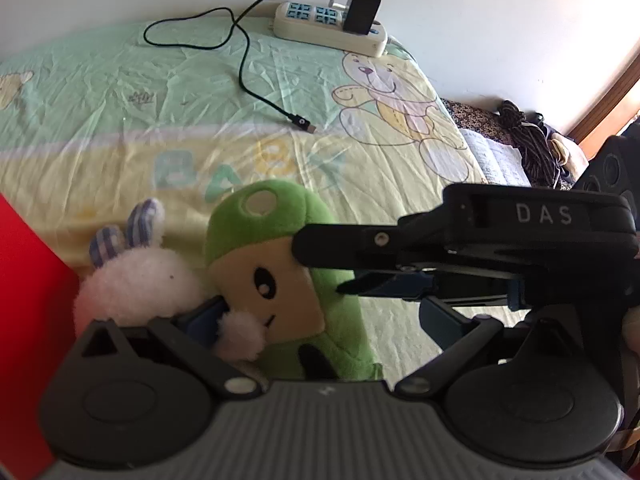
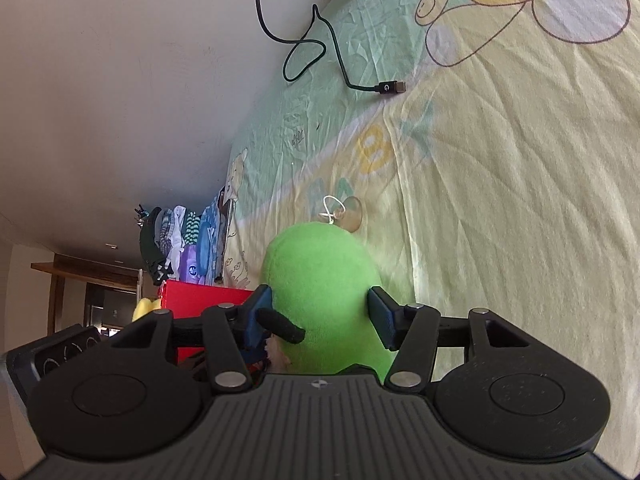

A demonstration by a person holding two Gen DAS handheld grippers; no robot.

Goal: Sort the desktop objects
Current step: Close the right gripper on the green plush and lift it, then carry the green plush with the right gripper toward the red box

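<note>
"DAS"-marked right gripper [image 1: 320, 272] on green plush [image 1: 256, 256]

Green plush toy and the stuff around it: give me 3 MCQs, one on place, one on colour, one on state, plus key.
1. Where does the power strip lie?
A. at the far edge of the bedsheet, by the wall
B. inside the red box
C. under the green plush toy

2. What colour are the ears of the white bunny plush?
A. solid red
B. blue-and-white striped
C. green

3. What is the right hand-held gripper doing?
A. open above a bare sheet
B. closed on the charging cable
C. its pads against both sides of the green plush toy

Key: 1 A, the strip sits at the sheet's far edge against the white wall. 2 B, the left wrist view shows striped ears. 3 C, the right wrist view shows blue pads pressing the plush from both sides.
</note>
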